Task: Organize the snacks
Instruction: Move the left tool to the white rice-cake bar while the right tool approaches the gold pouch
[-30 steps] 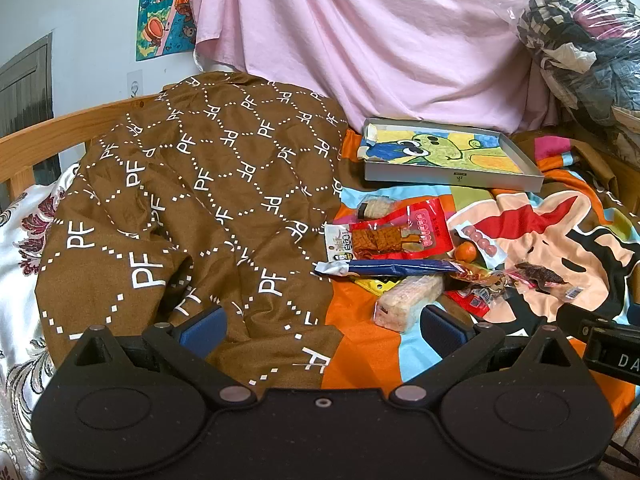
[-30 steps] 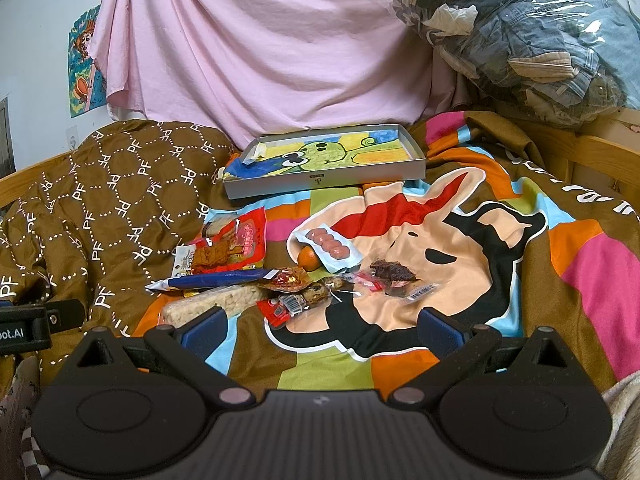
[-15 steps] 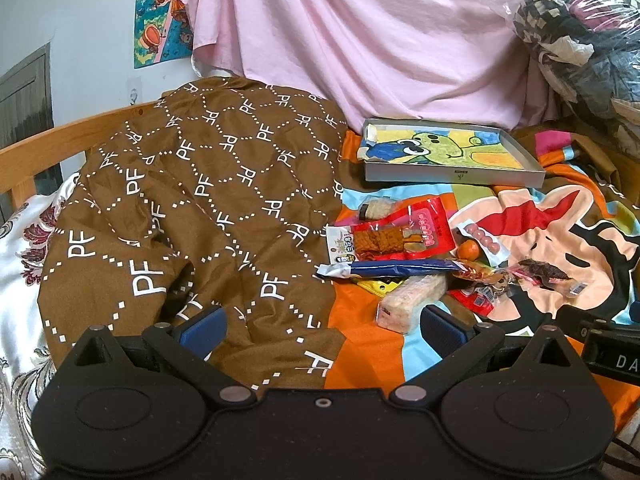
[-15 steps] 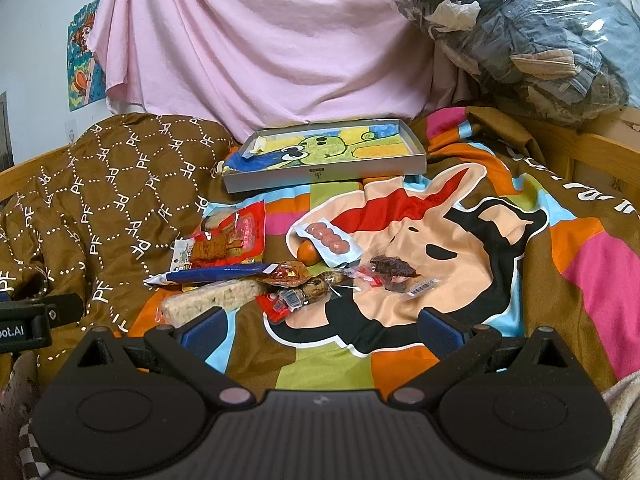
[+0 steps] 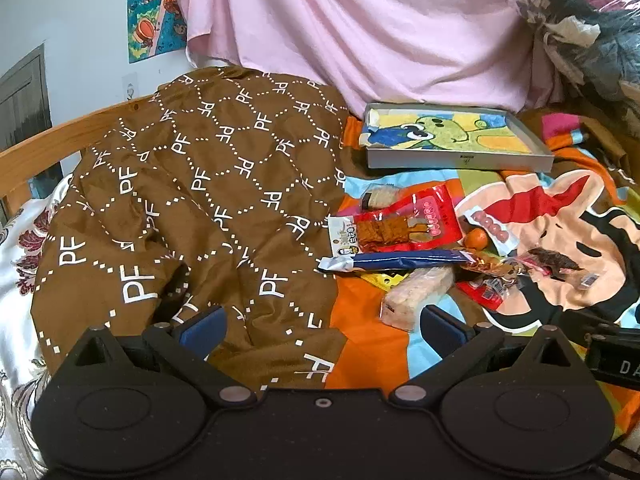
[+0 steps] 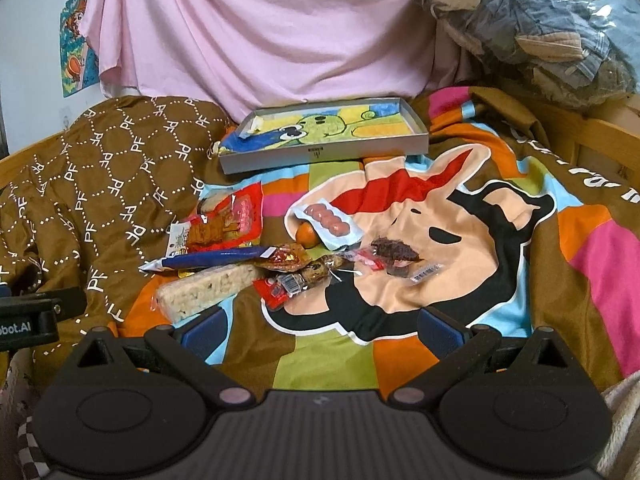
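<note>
Snacks (image 6: pixel 256 264): heaped on the bed, at 12 o'clock from our right gripper (image 6: pixel 322 326).
Handling: light, crinkly, slippery; we'd pinch wrapper ends.
Grippers: left gripper (image 5: pixel 322 326) and right wide apart, empty.
Tray (image 6: pixel 320 152): beyond, 12 o'clock.

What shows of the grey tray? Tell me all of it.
The tray is a shallow rectangle with low grey walls, card or thin metal by its look, with a small dark mark on its near wall. A bright cartoon picture of a green figure on blue and yellow lines its floor; no snacks lie in it. It rests slightly tilted on the blanket, behind the snack pile and in front of the pink sheet. Both grippers are clear of it.
</note>
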`<action>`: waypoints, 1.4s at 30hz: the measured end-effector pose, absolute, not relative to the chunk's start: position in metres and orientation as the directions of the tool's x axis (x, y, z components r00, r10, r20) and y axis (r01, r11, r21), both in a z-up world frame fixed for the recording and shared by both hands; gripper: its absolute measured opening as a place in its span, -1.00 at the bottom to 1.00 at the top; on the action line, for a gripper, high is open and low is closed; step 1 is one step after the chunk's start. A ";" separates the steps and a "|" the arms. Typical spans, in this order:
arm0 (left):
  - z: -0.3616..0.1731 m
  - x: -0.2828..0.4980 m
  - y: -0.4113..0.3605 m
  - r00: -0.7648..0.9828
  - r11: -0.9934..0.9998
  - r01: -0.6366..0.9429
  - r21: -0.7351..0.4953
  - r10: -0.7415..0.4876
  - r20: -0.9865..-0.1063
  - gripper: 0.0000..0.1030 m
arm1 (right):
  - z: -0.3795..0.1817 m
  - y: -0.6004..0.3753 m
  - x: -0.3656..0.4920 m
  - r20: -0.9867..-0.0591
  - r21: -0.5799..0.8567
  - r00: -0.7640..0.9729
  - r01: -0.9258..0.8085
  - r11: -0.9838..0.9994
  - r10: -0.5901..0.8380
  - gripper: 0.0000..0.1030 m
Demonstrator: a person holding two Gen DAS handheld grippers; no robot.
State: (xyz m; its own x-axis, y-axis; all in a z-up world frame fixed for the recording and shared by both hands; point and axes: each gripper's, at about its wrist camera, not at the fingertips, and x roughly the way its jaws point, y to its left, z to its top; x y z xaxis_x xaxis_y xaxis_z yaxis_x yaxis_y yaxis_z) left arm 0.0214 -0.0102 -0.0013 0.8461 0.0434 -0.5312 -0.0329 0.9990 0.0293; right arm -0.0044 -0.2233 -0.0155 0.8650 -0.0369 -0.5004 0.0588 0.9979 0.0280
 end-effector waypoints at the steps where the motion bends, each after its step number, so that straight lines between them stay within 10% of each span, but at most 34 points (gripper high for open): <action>1: -0.002 0.024 -0.010 0.843 0.999 -0.036 0.032 0.047 -0.536 0.99 | -0.015 -0.224 -0.003 -0.507 0.032 0.861 0.061 0.998 -0.036 1.00; 42: -0.017 0.117 -0.020 0.816 0.987 0.106 0.123 -0.015 -0.578 0.99 | -0.026 -0.250 0.086 -0.613 0.157 0.770 -0.101 0.982 0.177 1.00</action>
State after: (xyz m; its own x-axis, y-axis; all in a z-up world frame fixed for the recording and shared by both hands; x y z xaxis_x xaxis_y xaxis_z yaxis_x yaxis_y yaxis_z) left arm 0.1173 -0.0197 -0.0167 0.8156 -0.0154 -0.5784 0.1059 0.9867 0.1230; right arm 0.0856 -0.2498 -0.0256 0.7700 0.1771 -0.6129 -0.1011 0.9824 0.1569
